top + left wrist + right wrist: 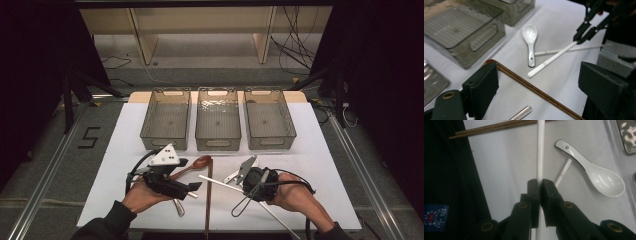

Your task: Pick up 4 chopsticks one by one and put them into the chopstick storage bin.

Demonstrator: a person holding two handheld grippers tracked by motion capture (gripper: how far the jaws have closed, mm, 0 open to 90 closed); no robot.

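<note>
White table cover (310,165) spans the work surface, with dark floor and cables beyond its far edge. Right gripper (540,185) has its jaws clamped on a white chopstick (540,150); in the right gripper view the stick passes straight up between the two black jaws and runs on across the cover. Seen from the left gripper view, the same stick (551,60) slants down from the right gripper (579,40) with its free tip resting on the cover. A second white chopstick (569,50) lies flat under it, the two crossing near the gripper. Just beside the free tip lies a white ceramic spoon (530,40), bowl toward the bins. A pair of brown chopsticks (534,90) lies side by side between the spoon and the left gripper (539,85), whose jaws stand wide apart, holding nothing, above the cover. A metal handle end (521,113) shows at the bottom edge between them. In the high view a brown wooden spoon (196,164) lies by the left gripper (192,186). Three clear bins (218,141) stand in a row at the far side, well apart from the utensils.
</note>
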